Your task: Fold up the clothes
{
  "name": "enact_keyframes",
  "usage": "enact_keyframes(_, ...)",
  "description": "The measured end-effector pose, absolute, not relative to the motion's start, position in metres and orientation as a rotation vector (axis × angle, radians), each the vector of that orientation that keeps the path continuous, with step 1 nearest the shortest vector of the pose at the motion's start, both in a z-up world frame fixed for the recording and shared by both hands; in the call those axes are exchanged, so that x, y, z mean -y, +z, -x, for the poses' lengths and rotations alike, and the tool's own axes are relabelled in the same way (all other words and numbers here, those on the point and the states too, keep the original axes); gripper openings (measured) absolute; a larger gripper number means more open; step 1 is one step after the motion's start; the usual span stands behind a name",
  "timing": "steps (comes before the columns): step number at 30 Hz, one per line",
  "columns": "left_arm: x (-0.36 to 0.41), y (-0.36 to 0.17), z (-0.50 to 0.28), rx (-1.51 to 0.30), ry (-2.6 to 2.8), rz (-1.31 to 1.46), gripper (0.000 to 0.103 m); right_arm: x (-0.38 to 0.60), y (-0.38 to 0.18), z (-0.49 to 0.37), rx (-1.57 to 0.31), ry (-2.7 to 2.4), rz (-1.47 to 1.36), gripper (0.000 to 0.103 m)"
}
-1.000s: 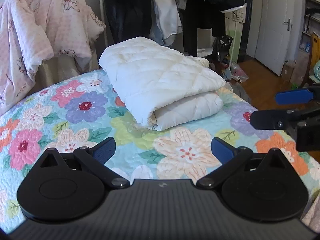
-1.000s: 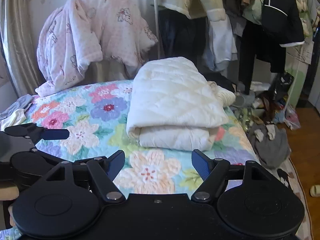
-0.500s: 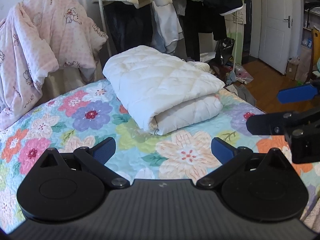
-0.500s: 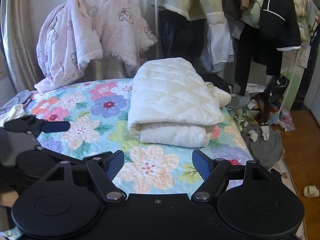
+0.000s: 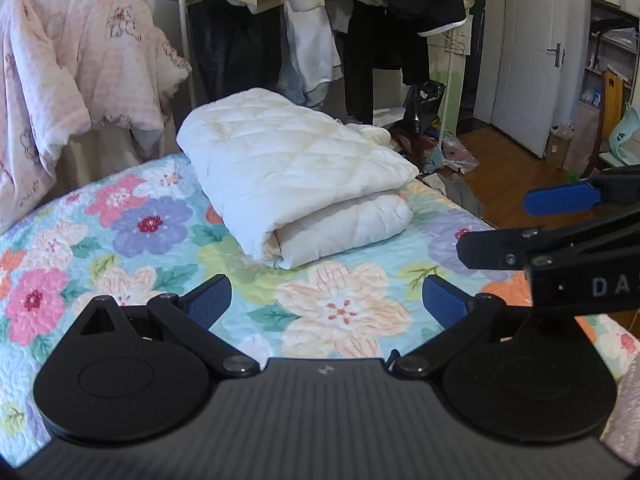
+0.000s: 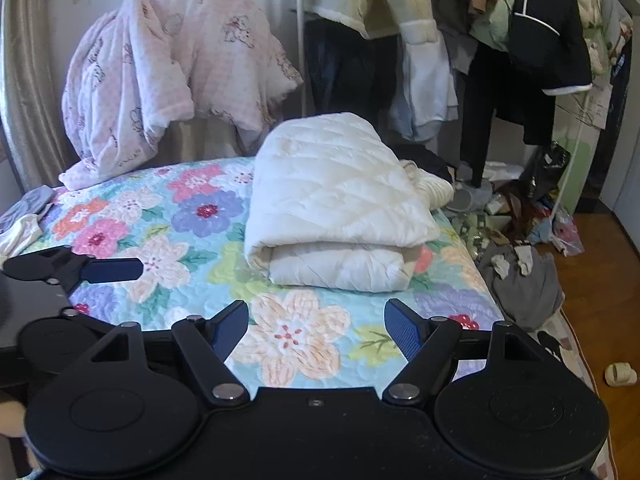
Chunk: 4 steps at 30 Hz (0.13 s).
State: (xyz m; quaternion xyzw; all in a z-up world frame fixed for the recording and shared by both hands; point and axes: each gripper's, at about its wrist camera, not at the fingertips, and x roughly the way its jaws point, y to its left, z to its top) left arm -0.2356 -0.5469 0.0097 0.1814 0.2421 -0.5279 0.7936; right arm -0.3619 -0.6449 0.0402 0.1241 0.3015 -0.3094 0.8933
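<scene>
A white quilted garment (image 5: 292,176) lies folded in a thick bundle on the flowered bedspread (image 5: 120,240); it also shows in the right wrist view (image 6: 336,208). My left gripper (image 5: 326,300) is open and empty, held back from the bundle above the bedspread. My right gripper (image 6: 316,330) is open and empty, also short of the bundle. Each gripper shows at the edge of the other's view: the right gripper (image 5: 560,220) and the left gripper (image 6: 80,270).
A pink blanket (image 6: 172,76) hangs over a chair behind the bed. A rack of hanging clothes (image 6: 460,32) stands at the back. Clothes and clutter (image 6: 520,272) lie on the wooden floor right of the bed. A white door (image 5: 524,52) is at far right.
Both grippers have drawn back and risen a little from the folded bundle, which looks smaller now. Both stay open and empty.
</scene>
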Motion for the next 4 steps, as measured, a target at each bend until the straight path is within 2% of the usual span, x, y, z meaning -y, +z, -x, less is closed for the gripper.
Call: enact_keyframes(4, 0.5465, 0.0096, 0.2349, -0.507, -1.111, -0.401, 0.103, 0.6472, 0.0380, 0.3630, -0.628, -0.648, -0.270, 0.079)
